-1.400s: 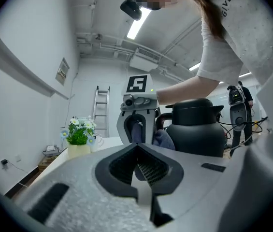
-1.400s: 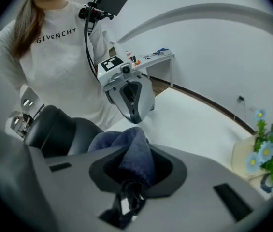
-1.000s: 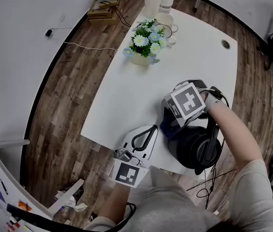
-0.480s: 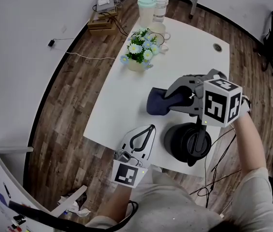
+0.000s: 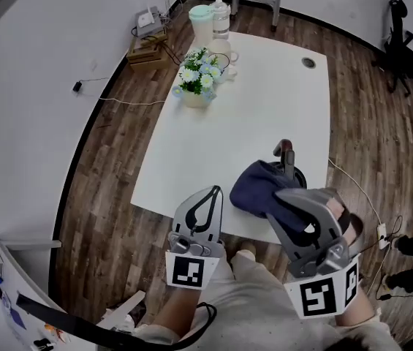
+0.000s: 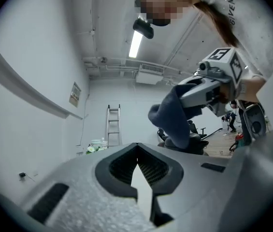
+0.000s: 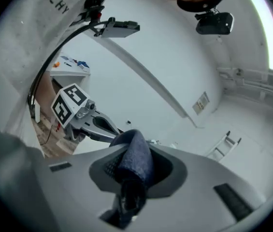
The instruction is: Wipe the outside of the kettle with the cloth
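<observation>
The black kettle (image 5: 289,161) stands near the white table's (image 5: 264,101) front right edge; only its handle and part of its body show behind the cloth. My right gripper (image 5: 282,197) is shut on the dark blue cloth (image 5: 257,187), held up above the kettle's near side. In the right gripper view the cloth (image 7: 134,161) is bunched between the jaws. My left gripper (image 5: 211,191) hovers at the table's front edge, shut with nothing in it. From the left gripper view the cloth (image 6: 173,119) hangs over the dark kettle (image 6: 192,143).
A pot of flowers (image 5: 194,80) stands at the table's far left, with a mug (image 5: 221,50), a mint-lidded jug (image 5: 201,20) and a bottle (image 5: 221,13) behind it. A cable (image 5: 356,189) runs over the wooden floor to the right. A ladder (image 6: 113,124) leans at the far wall.
My right gripper has swung the cloth from the kettle's far side over to its near side, closer to me. The head view has tilted. The left gripper has hardly moved.
</observation>
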